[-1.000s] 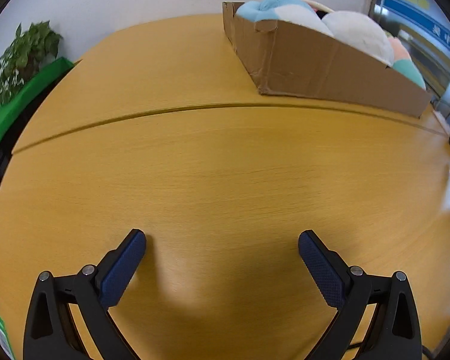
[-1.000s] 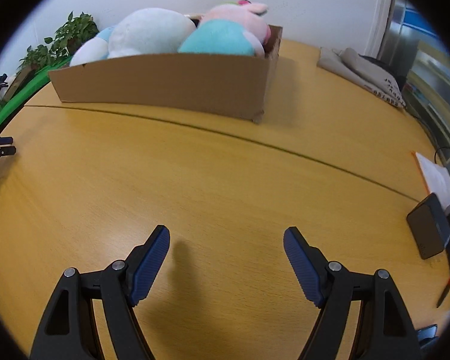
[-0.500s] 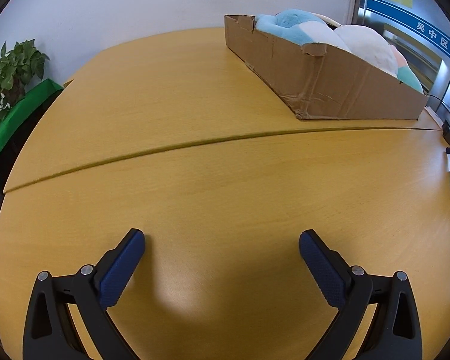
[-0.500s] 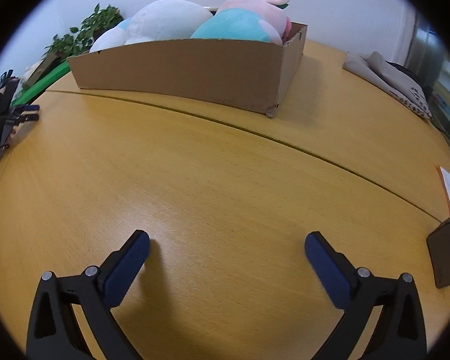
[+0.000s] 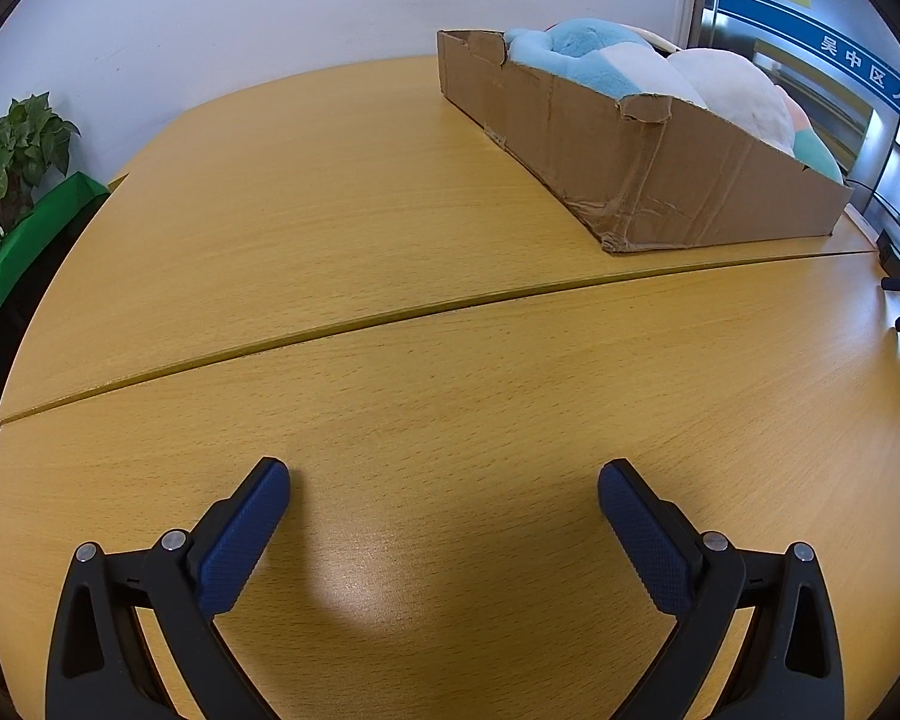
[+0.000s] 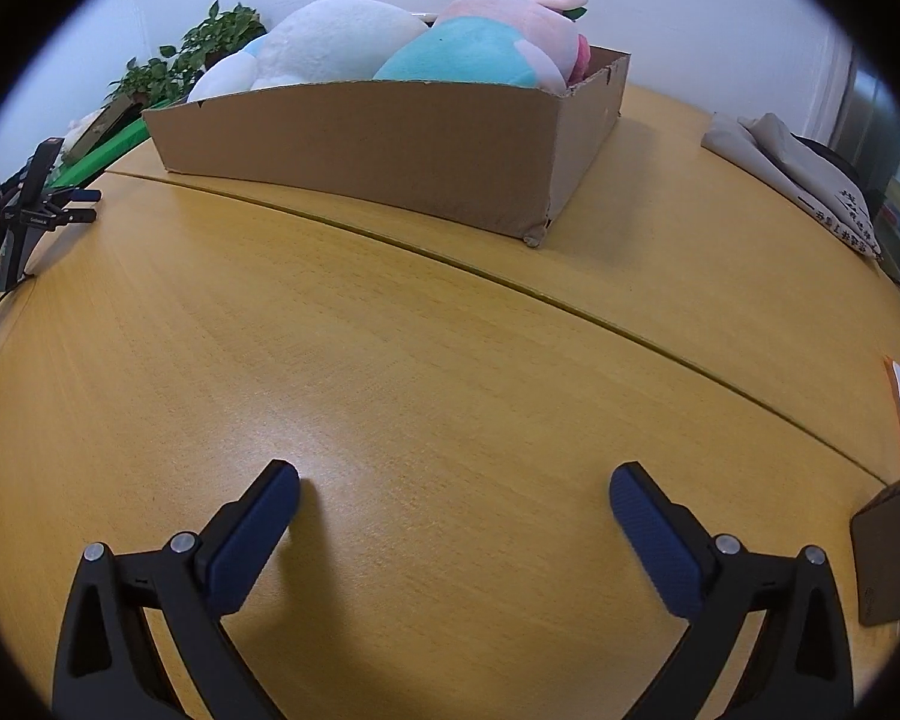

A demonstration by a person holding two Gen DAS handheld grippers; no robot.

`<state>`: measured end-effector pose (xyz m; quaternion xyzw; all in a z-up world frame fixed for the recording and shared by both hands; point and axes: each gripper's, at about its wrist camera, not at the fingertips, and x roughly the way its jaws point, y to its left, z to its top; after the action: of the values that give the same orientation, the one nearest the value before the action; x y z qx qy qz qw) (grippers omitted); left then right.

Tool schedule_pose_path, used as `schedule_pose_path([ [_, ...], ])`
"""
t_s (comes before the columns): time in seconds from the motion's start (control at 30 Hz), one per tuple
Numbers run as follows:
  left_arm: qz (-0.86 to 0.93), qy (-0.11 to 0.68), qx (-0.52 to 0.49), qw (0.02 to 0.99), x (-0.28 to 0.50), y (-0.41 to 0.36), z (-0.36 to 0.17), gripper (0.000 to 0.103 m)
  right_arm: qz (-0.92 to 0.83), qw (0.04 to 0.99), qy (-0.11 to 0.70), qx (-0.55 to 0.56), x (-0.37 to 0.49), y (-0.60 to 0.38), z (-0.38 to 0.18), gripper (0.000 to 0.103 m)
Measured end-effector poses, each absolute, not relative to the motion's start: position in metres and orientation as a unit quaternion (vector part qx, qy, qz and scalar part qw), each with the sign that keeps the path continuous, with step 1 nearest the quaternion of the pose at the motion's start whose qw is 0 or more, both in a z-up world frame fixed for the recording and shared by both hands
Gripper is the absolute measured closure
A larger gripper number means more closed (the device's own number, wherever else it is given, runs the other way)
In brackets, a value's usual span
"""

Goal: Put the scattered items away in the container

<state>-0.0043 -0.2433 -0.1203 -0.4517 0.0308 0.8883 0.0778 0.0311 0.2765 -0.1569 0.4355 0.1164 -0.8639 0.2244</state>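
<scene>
The cardboard box (image 5: 678, 180) sits in the upper right of the left wrist view, on the far half of the wooden table (image 5: 390, 240), beyond the seam that crosses the frame. Plush toys fill it: a light blue one (image 5: 582, 54) at the far end, a white one (image 5: 732, 90) nearer. At the bottom, the left gripper (image 5: 444, 483) hangs over bare tabletop, its blue pads spread wide with nothing between them. A potted plant (image 5: 12, 150) stands at the left edge.

In the right wrist view the box (image 6: 390, 150) lies across the upper centre, holding a white plush (image 6: 342, 36), a teal one (image 6: 468, 57) and a pink one (image 6: 522, 12). The right gripper (image 6: 453, 483) at the bottom has just been opening; its jaws stand wide apart and empty over the table (image 6: 420, 360). A folded grey cloth (image 6: 792, 174) lies upper right, a dark phone-like slab (image 6: 891, 552) lower right.
</scene>
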Motion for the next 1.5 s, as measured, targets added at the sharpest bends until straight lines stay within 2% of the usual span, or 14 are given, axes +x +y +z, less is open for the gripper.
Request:
schedule_pose_path([
  [0.43, 0.889, 0.027, -0.452, 0.067, -0.007, -0.234, -0.122, 0.0, -0.845, 0.287, 0.148, 0.426, 0.017, 0.296, -0.157, 0.0],
  [1.5, 0.89, 0.019, -0.452, 0.055, -0.006, -0.24, -0.121, 0.0, -0.846, 0.285, 0.147, 0.427, 0.019, 0.294, -0.159, 0.0],
])
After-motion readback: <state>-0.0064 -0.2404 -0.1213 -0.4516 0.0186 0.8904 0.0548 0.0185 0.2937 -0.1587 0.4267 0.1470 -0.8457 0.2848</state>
